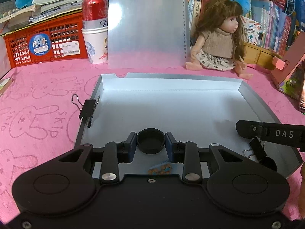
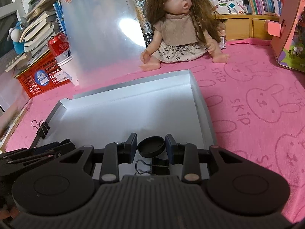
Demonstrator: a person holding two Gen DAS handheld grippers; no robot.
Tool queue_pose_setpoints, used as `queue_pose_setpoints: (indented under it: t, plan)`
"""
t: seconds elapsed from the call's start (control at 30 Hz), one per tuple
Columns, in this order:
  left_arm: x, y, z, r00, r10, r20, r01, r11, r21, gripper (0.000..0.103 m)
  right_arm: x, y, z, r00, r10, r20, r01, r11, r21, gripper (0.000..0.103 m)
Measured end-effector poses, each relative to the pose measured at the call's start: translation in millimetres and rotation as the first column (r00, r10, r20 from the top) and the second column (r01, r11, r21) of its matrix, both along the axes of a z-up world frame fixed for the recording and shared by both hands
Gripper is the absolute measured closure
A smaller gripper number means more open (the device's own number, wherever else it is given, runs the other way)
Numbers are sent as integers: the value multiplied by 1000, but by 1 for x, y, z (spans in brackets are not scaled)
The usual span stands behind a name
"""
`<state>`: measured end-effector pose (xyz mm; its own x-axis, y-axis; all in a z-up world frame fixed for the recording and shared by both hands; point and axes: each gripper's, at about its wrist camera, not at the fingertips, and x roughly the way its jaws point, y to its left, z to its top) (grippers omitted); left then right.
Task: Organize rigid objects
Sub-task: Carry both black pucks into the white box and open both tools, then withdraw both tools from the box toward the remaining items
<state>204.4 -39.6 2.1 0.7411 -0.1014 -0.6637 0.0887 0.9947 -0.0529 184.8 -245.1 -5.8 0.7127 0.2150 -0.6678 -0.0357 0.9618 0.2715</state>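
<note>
A shallow silver-white tray (image 1: 190,87) lies on the pink cloth. My left gripper (image 1: 151,143) is shut on a round black cap (image 1: 151,140) and holds it over the tray's near part. My right gripper (image 2: 151,147) is shut on a second round black cap (image 2: 151,146) over the tray (image 2: 202,103). The right gripper also shows at the right edge of the left wrist view (image 1: 247,131). A black binder clip (image 1: 256,149) lies in the tray below it, also in the right wrist view (image 2: 160,165). Another binder clip (image 1: 88,109) is clamped on the tray's left wall.
A doll (image 1: 219,38) sits behind the tray. A clear plastic clipboard (image 1: 146,24) stands upright at the back. A red can in a paper cup (image 1: 95,28) and a red crate (image 1: 45,42) stand at the back left. A pink cardboard box (image 1: 289,72) stands at the right.
</note>
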Motion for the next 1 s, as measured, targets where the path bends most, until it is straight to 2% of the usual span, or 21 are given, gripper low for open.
queue_pose_setpoints:
  t: [0.2, 0.23, 0.27, 0.3, 0.33, 0.63, 0.77, 1.0]
  plan:
    - [-1, 0, 1, 1000, -8, -1, 8, 1000, -3, 72, -2, 3, 1, 1000, 5, 8, -4, 1000, -18, 63]
    - [-2, 1, 2, 1000, -4, -1, 4, 1000, -12, 71, -2, 2, 1, 1000, 4, 10, -4, 1000, -17, 58]
    - [-3, 2, 3, 1000, -4, 2, 4, 1000, -20, 66, -3, 2, 2, 1000, 3, 13, -3, 1000, -16, 57]
    - [-4, 2, 4, 1000, -4, 4, 4, 1000, -23, 63, -5, 2, 3, 1000, 4, 20, -4, 1000, -16, 47]
    - [-6, 2, 5, 1000, -4, 10, 4, 1000, -21, 58, -6, 2, 4, 1000, 10, 27, -10, 1000, -14, 44]
    - [-30, 7, 22, 998, -30, 61, 32, 999, -26, 38, -28, 4, 20, 994, 38, 104, -32, 998, -58, 19]
    - [-44, 9, 31, 995, -42, 88, 45, 999, -27, 30, -39, 2, 25, 991, 41, 130, -31, 997, -77, 16]
    - [-73, 7, 44, 989, -81, 128, 86, 996, -35, 23, -62, -3, 33, 985, 39, 171, -27, 997, -72, 6]
